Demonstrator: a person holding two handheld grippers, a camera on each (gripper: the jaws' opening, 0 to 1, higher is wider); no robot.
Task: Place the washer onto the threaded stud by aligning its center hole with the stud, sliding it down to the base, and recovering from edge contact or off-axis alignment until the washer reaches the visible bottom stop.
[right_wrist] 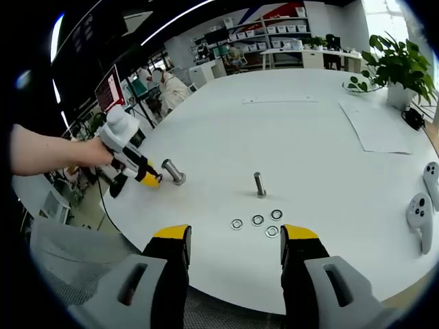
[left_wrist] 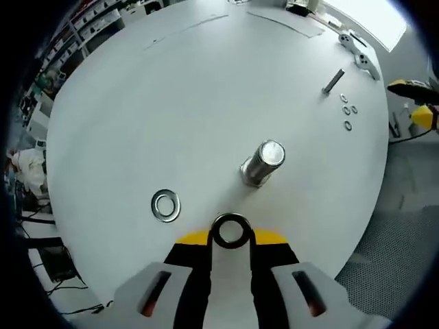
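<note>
One washer [left_wrist: 230, 231] sits pinched in the left tongs [left_wrist: 230, 240], just short of the stud [left_wrist: 263, 163]; right tongs [right_wrist: 235, 248] spread.

The round table [left_wrist: 171, 103] is plain white. The left gripper [left_wrist: 231, 236] has yellow-tipped black jaws and grey bodywork with red slots, and the washer [left_wrist: 230, 231] in it is dark. The loose washer [left_wrist: 166, 205] and the stud [left_wrist: 263, 163] are shiny silver.

Left gripper [left_wrist: 231, 236] tips hide behind the washer [left_wrist: 230, 231] they clamp; 4 small washers [right_wrist: 258, 220] too tiny for detail; 2 controllers [right_wrist: 420, 210] cut by the frame edge.
</note>
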